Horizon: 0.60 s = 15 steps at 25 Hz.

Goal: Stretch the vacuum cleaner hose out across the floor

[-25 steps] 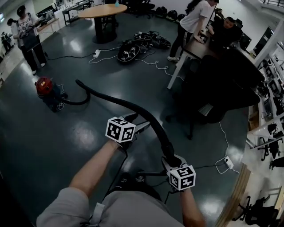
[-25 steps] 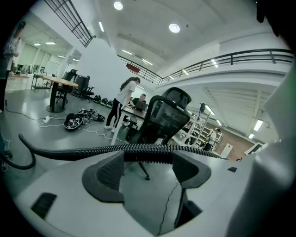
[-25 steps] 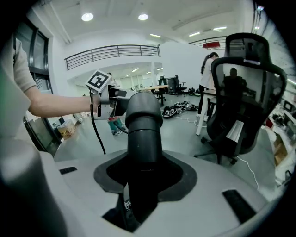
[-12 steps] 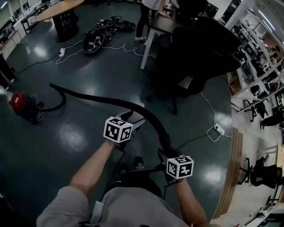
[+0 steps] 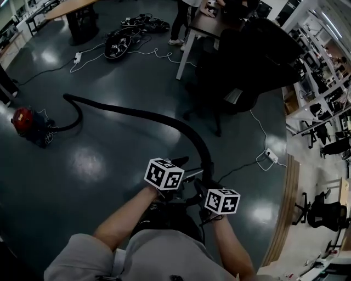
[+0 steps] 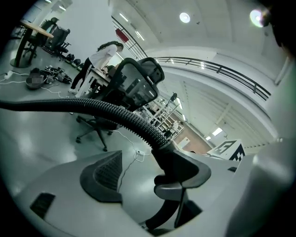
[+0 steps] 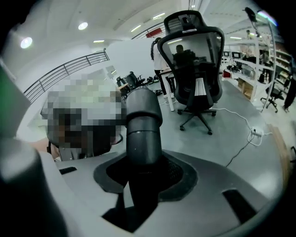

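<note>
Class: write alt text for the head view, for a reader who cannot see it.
A black hose curves across a dark floor from a red vacuum cleaner to the right claw, which grips it; the left claw hovers alongside.

Open-plan office-lab. Glossy dark grey floor (image 5: pixel 109 181). Black mesh-back swivel chair (image 5: pixel 258 60) at 1 o'clock. White-legged desk (image 5: pixel 185 46) at 12. Round wooden-top table (image 5: pixel 66 8) at 11. White power strip (image 5: pixel 271 157) with trailing cable at 3. Equipment-laden shelving racks (image 5: pixel 321 82) at 2.

On the dark floor (image 5: pixel 98 186) lie a red vacuum cleaner (image 5: pixel 23 122), its curving hose (image 5: pixel 137 115) and white cables (image 5: pixel 155 54).
</note>
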Available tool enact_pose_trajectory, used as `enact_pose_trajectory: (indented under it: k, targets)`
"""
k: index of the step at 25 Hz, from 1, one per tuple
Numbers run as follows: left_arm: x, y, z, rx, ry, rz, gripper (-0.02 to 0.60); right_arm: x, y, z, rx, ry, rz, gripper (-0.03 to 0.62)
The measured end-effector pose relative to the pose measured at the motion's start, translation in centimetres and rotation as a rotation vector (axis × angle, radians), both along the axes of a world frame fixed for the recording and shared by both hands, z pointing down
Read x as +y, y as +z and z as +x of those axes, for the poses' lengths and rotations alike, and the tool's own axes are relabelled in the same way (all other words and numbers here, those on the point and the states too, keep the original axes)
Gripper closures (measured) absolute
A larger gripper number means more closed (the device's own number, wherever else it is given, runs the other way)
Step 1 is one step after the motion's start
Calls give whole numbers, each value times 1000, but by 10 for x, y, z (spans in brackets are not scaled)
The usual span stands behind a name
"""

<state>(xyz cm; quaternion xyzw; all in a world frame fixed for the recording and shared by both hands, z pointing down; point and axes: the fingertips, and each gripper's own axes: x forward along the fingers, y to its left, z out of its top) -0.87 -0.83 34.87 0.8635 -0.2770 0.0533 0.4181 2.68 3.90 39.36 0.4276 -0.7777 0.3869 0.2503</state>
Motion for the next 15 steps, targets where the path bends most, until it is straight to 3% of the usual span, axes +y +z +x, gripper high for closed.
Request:
enact_pose_trajectory:
  k: [4,11,15]
  targets:
    - [4,-10,9,28,31,-23,250,4,-1,-1,-7,-2,6,453]
    - [15,-7,49,-21,113,-53,249,26,4,-4,34,-119,47,453]
    - [22,-3,74,-47,131,-60,249,36,8,16,-6,-142,9,453]
